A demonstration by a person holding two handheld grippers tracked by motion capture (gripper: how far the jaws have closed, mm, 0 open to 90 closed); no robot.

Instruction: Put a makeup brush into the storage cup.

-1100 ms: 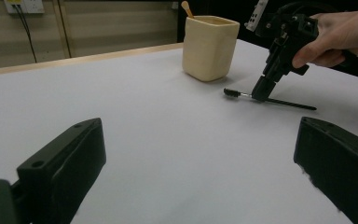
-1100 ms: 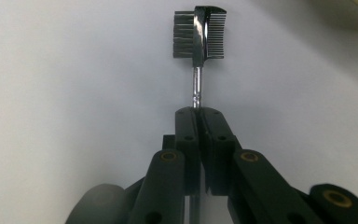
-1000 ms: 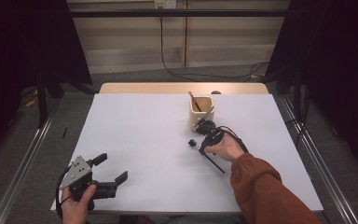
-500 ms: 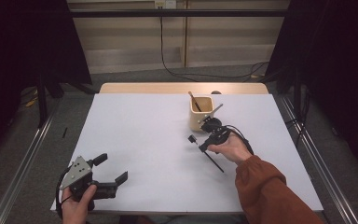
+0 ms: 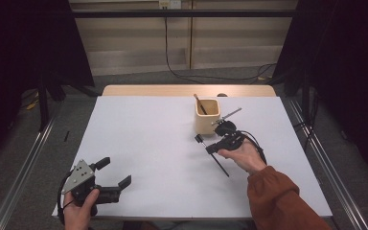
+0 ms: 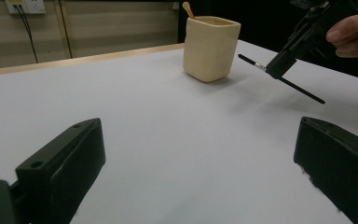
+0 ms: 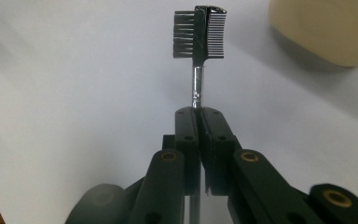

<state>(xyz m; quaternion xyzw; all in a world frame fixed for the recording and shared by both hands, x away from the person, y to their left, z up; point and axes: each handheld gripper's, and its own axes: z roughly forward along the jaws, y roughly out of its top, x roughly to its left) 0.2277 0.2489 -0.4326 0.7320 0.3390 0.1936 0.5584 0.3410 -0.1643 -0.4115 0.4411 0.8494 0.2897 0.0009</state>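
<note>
Just beside the cream square ceramic cup [image 5: 206, 116], a slim black brow brush with a comb-and-bristle head [image 7: 199, 35] hangs above the white table [image 5: 143, 143], its shaft pinched between the pressed-together jaws of the right gripper [image 5: 212, 148]. Well apart, the left gripper [image 5: 115, 178] rests low, jaws spread wide.

Black, cream and white
Beside the cream cup [image 5: 206, 116], the black right tool [image 5: 211, 148] is gripping a black brush-comb [image 7: 199, 35] with a silver neck; the desk [image 5: 139, 143] is showing plain white.
</note>
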